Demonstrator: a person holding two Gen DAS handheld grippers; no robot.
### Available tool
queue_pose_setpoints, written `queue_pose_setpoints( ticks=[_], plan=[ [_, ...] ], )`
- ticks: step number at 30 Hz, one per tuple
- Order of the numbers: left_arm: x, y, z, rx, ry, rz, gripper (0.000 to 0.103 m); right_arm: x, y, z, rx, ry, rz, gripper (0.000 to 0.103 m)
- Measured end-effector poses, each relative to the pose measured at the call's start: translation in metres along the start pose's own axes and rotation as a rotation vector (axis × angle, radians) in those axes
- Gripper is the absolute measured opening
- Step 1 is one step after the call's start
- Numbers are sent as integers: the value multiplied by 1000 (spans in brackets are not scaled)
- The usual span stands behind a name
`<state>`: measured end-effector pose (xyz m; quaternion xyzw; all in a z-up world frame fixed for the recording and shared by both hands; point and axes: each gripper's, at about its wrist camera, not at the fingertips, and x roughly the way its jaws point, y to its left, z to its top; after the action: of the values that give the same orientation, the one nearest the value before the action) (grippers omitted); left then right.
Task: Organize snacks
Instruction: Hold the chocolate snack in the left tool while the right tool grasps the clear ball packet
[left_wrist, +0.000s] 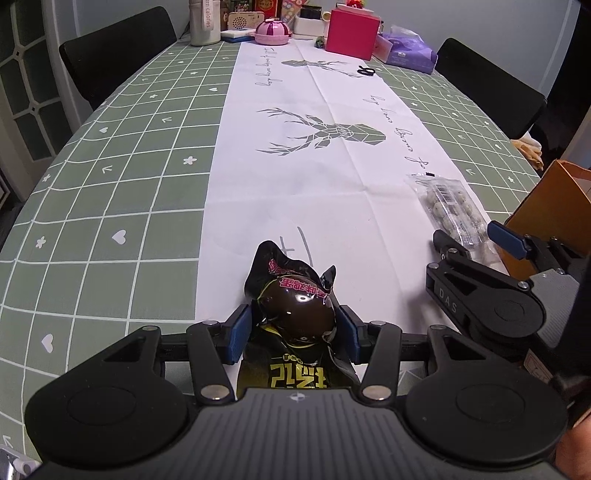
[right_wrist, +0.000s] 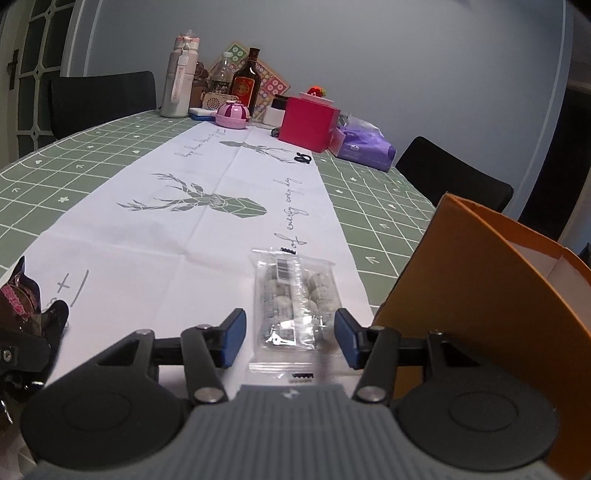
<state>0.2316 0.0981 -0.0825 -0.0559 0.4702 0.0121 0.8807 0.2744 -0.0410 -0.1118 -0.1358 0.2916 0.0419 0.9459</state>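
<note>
While its two blue pads press in from either side, the left gripper (left_wrist: 293, 334) is clamped on a black snack packet (left_wrist: 293, 306), a glossy dark bag with pink and yellow lettering whose crumpled top sticks out forward past the fingertips. The packet sits low over the white runner (left_wrist: 295, 177) that runs down the middle of the table; whether its underside touches the cloth cannot be told.

The right gripper (right_wrist: 290, 338) has its jaws spread apart, one blue pad on each side of a clear packet of pale round sweets (right_wrist: 293, 301). That packet lies flat on the runner with its barcode label facing up, and neither pad touches it. In the left wrist view the same clear packet (left_wrist: 452, 206) lies to the right of the black one, well apart from it.

Just to the right of the clear packet stands an orange cardboard box (right_wrist: 480, 288), its open top showing a pale inner wall.

Around the runner spreads the green checked tablecloth (left_wrist: 110, 184). At the far end of the table stand a pink box (right_wrist: 308, 123), a pink round container (right_wrist: 232, 115), a tall grey bottle (right_wrist: 181, 81), a dark glass bottle (right_wrist: 246, 83) and a purple tissue pack (right_wrist: 364, 147). Black chairs (left_wrist: 118, 48) stand along both sides.
</note>
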Motion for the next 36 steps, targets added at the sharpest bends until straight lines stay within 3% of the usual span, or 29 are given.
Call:
queue_pose_setpoints(
  ticks=[1, 8, 9, 10, 16, 23, 36],
  plan=[
    [0, 0, 0, 0, 0, -2, 57, 0, -2, 0, 14, 1, -10, 44],
    [-2, 0, -2, 0, 3, -3, 57, -7, 4, -3, -28, 12, 1, 16],
    [-3, -1, -3, 3, 5, -4, 57, -10, 5, -4, -32, 6, 8, 5],
    [-3, -1, -4, 3, 6, -6, 57, -11, 6, -4, -33, 6, 9, 3],
    [-10, 0, -12, -5, 21, -19, 57, -30, 1, -12, -5, 11, 51, 0],
    [-23, -4, -29, 7, 46, -39, 57, -80, 3, -36, -33, 23, 126, 0],
    [-54, -32, -71, 128, 76, -50, 56, -166, -21, -83, -71, 151, 257, 0]
  ],
)
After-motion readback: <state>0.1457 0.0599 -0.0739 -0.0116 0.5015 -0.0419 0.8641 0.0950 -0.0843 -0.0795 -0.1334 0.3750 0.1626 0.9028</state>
